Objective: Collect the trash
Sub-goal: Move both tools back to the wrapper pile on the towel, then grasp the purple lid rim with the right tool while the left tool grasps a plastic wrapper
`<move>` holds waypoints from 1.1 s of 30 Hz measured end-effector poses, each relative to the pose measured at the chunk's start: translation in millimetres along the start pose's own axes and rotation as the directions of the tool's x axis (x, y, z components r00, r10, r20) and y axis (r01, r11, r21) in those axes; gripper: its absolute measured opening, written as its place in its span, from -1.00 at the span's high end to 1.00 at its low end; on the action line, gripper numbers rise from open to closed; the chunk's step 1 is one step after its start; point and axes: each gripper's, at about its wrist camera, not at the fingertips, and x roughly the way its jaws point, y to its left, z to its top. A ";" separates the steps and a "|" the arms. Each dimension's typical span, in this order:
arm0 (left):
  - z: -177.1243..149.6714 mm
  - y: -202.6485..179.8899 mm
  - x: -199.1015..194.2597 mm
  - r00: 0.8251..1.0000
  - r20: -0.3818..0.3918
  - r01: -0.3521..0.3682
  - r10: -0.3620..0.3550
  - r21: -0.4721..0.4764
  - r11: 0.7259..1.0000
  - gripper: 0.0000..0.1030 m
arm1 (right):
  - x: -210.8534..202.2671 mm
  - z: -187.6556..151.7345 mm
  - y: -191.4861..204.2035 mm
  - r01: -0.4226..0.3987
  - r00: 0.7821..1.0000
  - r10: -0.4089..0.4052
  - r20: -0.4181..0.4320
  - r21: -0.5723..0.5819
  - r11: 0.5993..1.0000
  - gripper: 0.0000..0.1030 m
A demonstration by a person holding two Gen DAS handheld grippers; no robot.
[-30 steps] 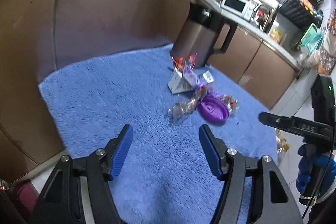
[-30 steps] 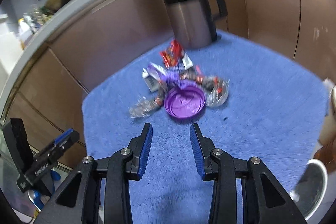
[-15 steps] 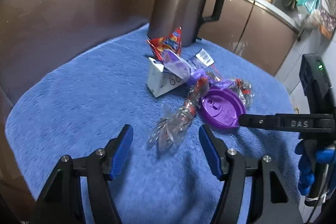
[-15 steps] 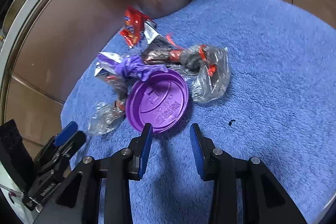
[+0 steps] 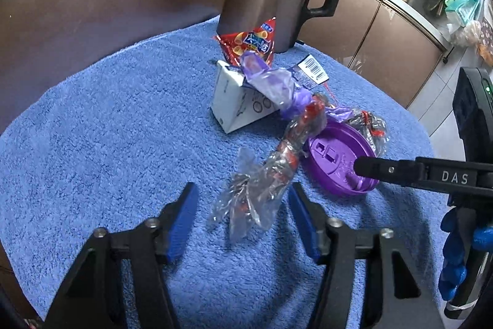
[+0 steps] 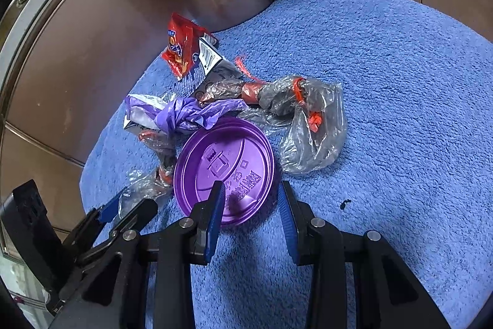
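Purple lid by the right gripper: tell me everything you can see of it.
The purple lid is a round, glossy plastic cup lid with raised rings, a moulded sip tab and embossed lettering. It lies flat on the blue towel, looking intact. Crumpled purple film and clear wrappers crowd its far edge. The right gripper straddles its near rim, pads not visibly pressing on it.

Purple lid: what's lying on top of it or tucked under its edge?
On the purple lid, only the crumpled purple plastic overlaps its far rim. The clear wrapper meets its left edge. Whatever lies beneath the lid is hidden.
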 end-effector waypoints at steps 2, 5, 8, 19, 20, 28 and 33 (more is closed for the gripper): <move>-0.1 1.1 0.1 1.000 0.008 -0.005 0.005 -0.009 1.000 0.07 | 1.6 1.2 1.4 0.009 1.000 -0.009 0.007 0.006 1.000 0.32; -0.2 -1.0 0.3 1.000 0.011 -0.017 0.017 -0.006 1.000 0.33 | 2.0 -0.2 3.6 0.033 0.999 -0.033 0.018 0.007 0.999 0.40; -2.1 0.4 -0.1 1.000 0.013 -0.025 0.025 -0.010 1.000 0.39 | -0.3 -4.8 5.2 0.049 0.998 -0.049 0.027 0.016 0.999 0.46; -8.3 5.3 -6.2 0.999 0.025 -0.030 0.031 -0.029 0.999 0.47 | -9.7 -19.2 -1.2 0.047 0.998 -0.051 0.048 0.077 0.996 0.47; -8.4 6.5 -6.4 0.999 0.026 -0.027 0.028 -0.034 0.999 0.48 | -9.0 -19.3 -1.4 0.051 0.997 -0.055 0.051 0.075 0.996 0.47; -9.7 6.9 -7.1 0.999 0.028 -0.030 0.031 -0.043 0.999 0.54 | -2.0 -11.5 3.8 0.077 0.995 -0.080 0.064 0.048 0.996 0.48; -9.7 8.5 -7.4 0.999 0.029 -0.038 0.040 -0.051 0.998 0.63 | -4.9 -16.9 0.6 0.079 0.994 -0.082 0.069 0.047 0.996 0.84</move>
